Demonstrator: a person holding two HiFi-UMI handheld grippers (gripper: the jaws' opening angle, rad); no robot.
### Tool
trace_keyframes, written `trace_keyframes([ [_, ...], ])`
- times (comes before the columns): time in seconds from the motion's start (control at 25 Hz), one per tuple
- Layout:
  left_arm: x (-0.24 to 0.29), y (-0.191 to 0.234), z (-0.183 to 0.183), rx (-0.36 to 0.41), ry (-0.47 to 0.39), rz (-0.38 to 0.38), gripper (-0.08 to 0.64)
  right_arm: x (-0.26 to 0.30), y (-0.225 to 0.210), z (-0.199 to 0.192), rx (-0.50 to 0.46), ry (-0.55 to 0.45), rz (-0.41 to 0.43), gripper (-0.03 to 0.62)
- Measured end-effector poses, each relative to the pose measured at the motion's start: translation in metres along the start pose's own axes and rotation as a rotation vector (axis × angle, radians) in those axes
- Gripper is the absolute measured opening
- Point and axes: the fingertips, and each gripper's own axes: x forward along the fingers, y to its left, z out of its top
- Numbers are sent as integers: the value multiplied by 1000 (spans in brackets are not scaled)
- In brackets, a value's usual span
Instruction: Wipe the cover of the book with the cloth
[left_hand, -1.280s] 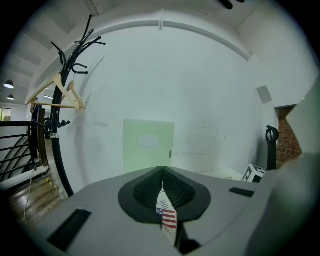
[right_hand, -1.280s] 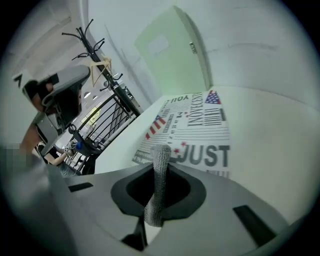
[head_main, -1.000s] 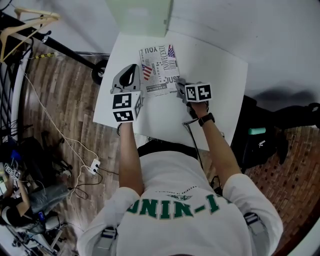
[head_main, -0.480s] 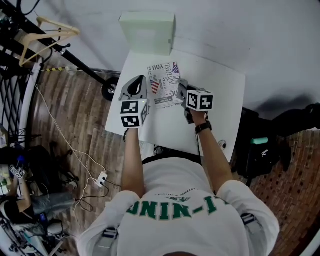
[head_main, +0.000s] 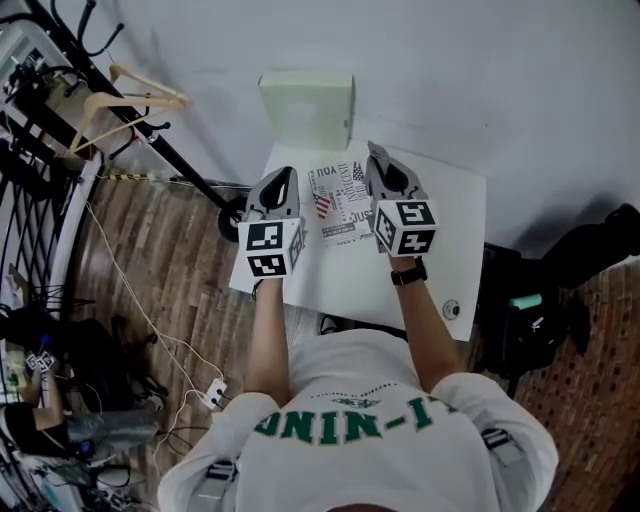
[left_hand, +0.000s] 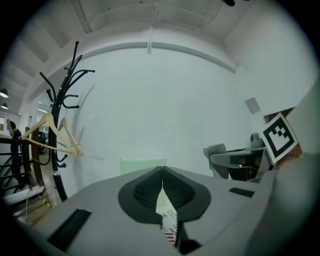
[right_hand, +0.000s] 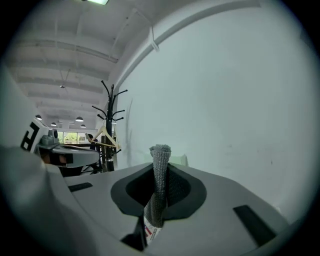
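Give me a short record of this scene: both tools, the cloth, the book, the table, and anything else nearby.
left tool: shut, nothing between the jaws, just left of the book
right tool: shut on the cloth, at the book's right edge
cloth: grey knit, standing up between the jaws
book: closed, flat on the table, printed cover with flags facing up
table: white
box: pale green, beyond the book, by the wall
wiping contact: cannot tell
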Motion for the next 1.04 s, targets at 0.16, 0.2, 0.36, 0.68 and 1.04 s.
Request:
trace_keyframes([
  [0.16, -12, 3, 18, 18, -48, 13, 15, -18, 6, 25, -103, -82, -81, 35],
  [0.2, -14, 4, 21, 22, -54, 16, 15, -20, 7, 28, -110, -93, -93, 35],
  [0.36, -20, 12, 24, 25, -63, 23, 14, -23, 17, 31, -105, -98, -94, 34],
  [0.68, -28, 12, 17, 23, -61, 15, 15, -21, 37, 14, -115, -61, -70, 34],
  [1.04, -43, 16, -14, -27, -23, 0, 14, -32, 51, -13, -150, 26, -53, 34],
])
